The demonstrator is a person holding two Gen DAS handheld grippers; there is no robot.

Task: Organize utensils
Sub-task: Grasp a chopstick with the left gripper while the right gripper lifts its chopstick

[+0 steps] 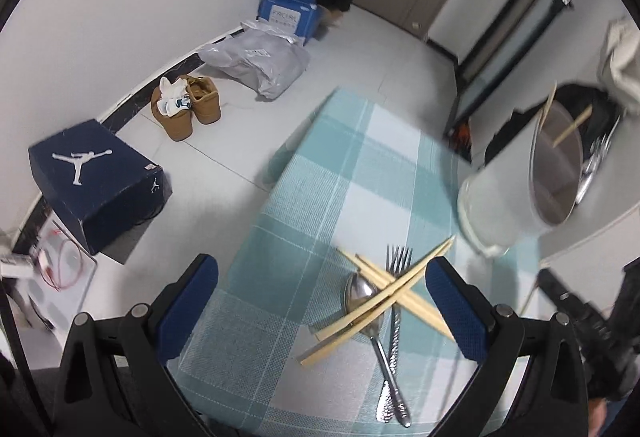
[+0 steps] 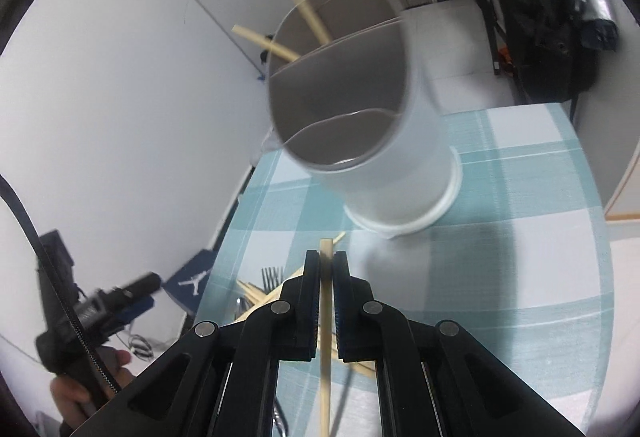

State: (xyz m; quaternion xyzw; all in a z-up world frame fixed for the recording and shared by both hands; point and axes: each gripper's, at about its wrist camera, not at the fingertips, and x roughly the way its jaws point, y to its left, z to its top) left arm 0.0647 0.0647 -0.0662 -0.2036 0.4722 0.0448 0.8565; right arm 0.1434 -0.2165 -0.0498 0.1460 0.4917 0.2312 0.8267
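A white utensil holder (image 2: 376, 141) with inner dividers stands on the checked tablecloth (image 2: 520, 237); two chopsticks (image 2: 296, 9) stick out of its far compartment. It also shows in the left wrist view (image 1: 516, 181). My right gripper (image 2: 326, 261) is shut on a bamboo chopstick (image 2: 325, 357) just in front of the holder. My left gripper (image 1: 320, 289) is open above a pile of crossed chopsticks (image 1: 384, 297), a spoon (image 1: 360, 297) and a fork (image 1: 398, 277) on the cloth (image 1: 320, 177).
The table's left edge drops to a tiled floor with a dark shoebox (image 1: 100, 181), brown shoes (image 1: 188, 105), a grey bag (image 1: 260, 61) and a blue box (image 1: 288, 9). A dark bag (image 2: 548, 5) sits beyond the table.
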